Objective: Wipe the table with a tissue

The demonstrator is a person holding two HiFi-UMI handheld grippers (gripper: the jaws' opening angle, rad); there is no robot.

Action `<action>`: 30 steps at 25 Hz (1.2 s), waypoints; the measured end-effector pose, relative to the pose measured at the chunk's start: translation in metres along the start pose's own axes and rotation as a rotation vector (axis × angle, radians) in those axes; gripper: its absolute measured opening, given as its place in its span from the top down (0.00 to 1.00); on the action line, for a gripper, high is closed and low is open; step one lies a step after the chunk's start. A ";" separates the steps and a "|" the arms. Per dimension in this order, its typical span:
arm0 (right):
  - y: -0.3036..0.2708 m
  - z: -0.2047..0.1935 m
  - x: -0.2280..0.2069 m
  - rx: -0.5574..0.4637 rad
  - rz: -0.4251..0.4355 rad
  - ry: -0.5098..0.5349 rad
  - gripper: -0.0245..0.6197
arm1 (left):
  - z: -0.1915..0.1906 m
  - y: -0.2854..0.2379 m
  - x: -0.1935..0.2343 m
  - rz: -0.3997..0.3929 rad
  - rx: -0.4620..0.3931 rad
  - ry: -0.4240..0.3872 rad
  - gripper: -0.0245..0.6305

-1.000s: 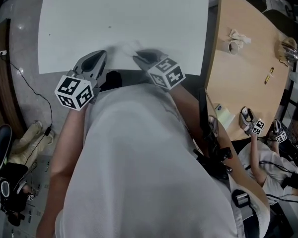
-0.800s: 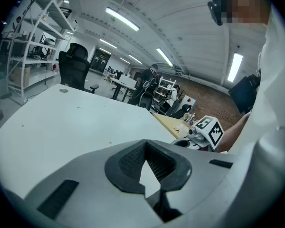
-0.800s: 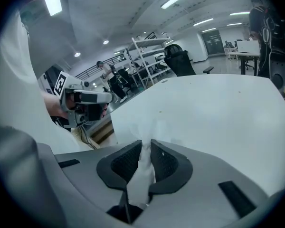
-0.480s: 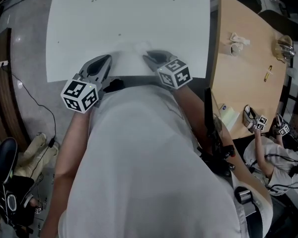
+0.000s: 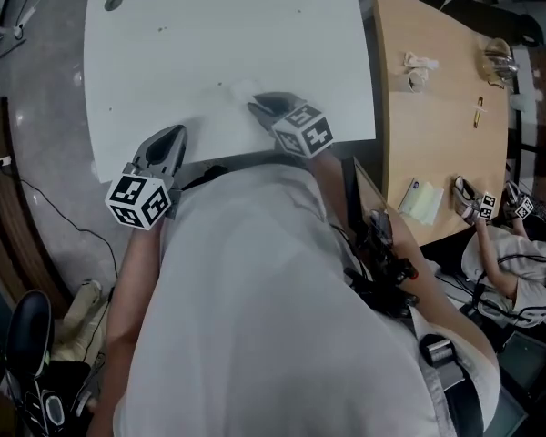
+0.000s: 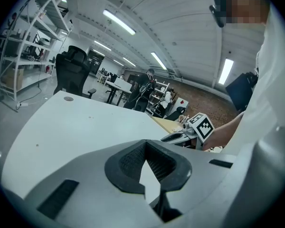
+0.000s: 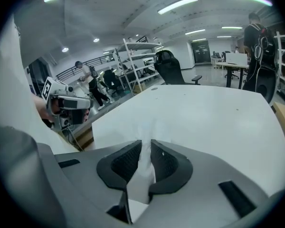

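The right gripper [image 7: 146,144] has its jaws clamped on a white tissue [image 7: 143,169]. The crumpled fold keeps the pads slightly apart and spills past the tips onto the white worktop [image 7: 213,108]. In the head view this gripper and the tissue sit close to the worktop's near edge, about midway along it. The left gripper [image 6: 145,142] is further left at the same near edge, its jaws closed tip to tip and holding nothing.

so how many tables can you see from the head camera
2: the white table directly ahead of the person, and the wooden table beside it at the picture's right. More may lie out of frame.
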State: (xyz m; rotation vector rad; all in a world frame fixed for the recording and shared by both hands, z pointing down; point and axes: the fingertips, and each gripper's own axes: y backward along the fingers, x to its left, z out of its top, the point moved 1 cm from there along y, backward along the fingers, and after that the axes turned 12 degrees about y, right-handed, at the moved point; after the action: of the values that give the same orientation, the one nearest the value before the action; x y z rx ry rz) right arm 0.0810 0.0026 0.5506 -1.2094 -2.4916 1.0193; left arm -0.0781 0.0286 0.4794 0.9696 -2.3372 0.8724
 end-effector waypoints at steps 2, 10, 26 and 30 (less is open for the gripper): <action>-0.001 0.000 0.001 0.001 -0.017 -0.011 0.86 | -0.002 0.003 0.005 -0.009 0.012 -0.003 0.95; -0.015 -0.006 -0.008 0.051 -0.107 -0.045 0.86 | 0.000 0.012 0.024 -0.038 0.022 0.004 0.95; -0.082 0.007 -0.052 0.220 -0.163 0.140 0.86 | -0.008 0.047 0.050 0.014 0.010 0.040 0.95; -0.085 0.007 -0.046 0.255 -0.191 0.217 0.86 | -0.010 0.046 0.050 0.009 0.018 0.038 0.96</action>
State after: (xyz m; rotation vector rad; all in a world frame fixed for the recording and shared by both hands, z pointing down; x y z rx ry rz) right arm 0.0550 -0.0720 0.6070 -0.9317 -2.1843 1.0545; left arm -0.1427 0.0383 0.5000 0.9424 -2.3078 0.9092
